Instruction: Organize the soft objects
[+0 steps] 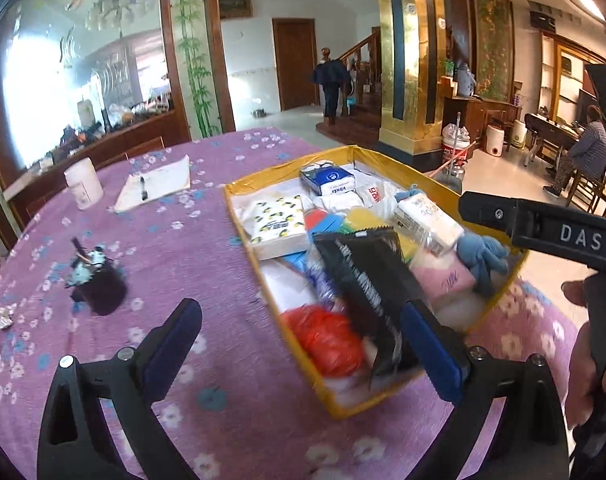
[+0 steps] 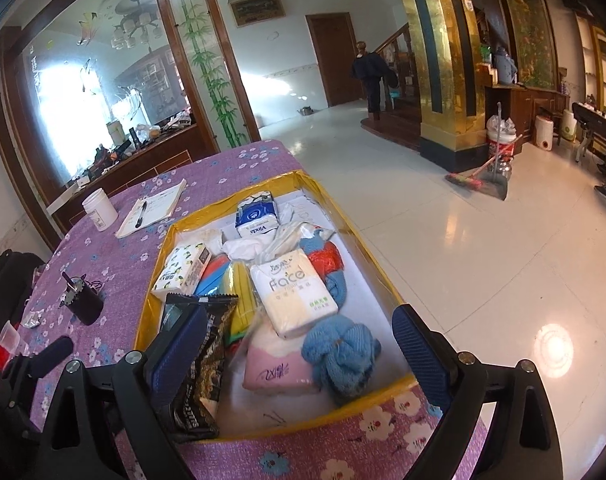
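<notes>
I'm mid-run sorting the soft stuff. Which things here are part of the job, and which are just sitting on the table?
Part of the job, all in the yellow box:
- tissue packs
- blue knitted toy
- black packet
- red bag

Just lying about on the purple cloth:
- white jar
- notepad with pen
- dark pen cup

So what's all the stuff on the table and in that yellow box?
yellow cardboard box: one, on the purple flowered tablecloth
black snack packet: one, at the box's near edge
white Face tissue pack: one, box middle
pink tissue pack: one, near end
blue knitted toy: one, near corner
lemon-print tissue pack: one, left side
blue-white Vinda pack: one, far end
white jar: one, on the cloth
notepad with pen: one, beside the jar
left gripper: black, open
right gripper: black, open
</notes>
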A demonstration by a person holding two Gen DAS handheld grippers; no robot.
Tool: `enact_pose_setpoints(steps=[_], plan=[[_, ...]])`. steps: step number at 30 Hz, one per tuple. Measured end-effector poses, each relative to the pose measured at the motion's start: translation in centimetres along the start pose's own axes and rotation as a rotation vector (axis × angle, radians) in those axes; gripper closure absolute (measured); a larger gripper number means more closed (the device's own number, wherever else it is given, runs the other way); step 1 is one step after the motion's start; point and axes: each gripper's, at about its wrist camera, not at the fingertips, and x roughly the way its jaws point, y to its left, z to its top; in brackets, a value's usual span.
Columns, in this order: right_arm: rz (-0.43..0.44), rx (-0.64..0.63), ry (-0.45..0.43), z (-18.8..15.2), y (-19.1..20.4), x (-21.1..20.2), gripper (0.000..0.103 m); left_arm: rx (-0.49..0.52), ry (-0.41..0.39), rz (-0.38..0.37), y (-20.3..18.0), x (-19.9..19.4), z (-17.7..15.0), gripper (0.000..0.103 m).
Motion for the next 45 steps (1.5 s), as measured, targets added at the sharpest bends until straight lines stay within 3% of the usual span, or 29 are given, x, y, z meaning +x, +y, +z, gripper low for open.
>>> enact_pose_setpoints(steps=[6,11,15,17,27,45], plan=[[-0.042,-0.041,-0.115,-4.0,1.2,-2.8,0.001,0.012,-0.065,0.005,1.3,-2.5,-2.6,0.0],[-0.056,-0.015,-0.183,-5.2,1.6,-3.8,0.001,-0.003,-0.053,-0.01,2.2,-2.3,-3.0,0.0],[-0.065,-0.021,-0.216,-6.1,2.4,-4.3,0.001,0.016,-0.086,0.068,1.7,-2.5,-3.2,0.0],[-0.073,-0.036,-0.219,-6.9,3.0,-4.6,0.001,0.054,-0.103,0.144,0.9,-2.6,-3.5,0.0],[-0.074,-0.061,-0.209,-8.4,4.0,-4.8,0.001,0.124,-0.103,0.229,0.0,-2.5,-3.8,0.0],[-0.07,-0.051,-0.183,-8.6,3.6,-4.2,0.001,0.177,-0.104,0.271,-1.0,-2.5,-4.3,0.0]])
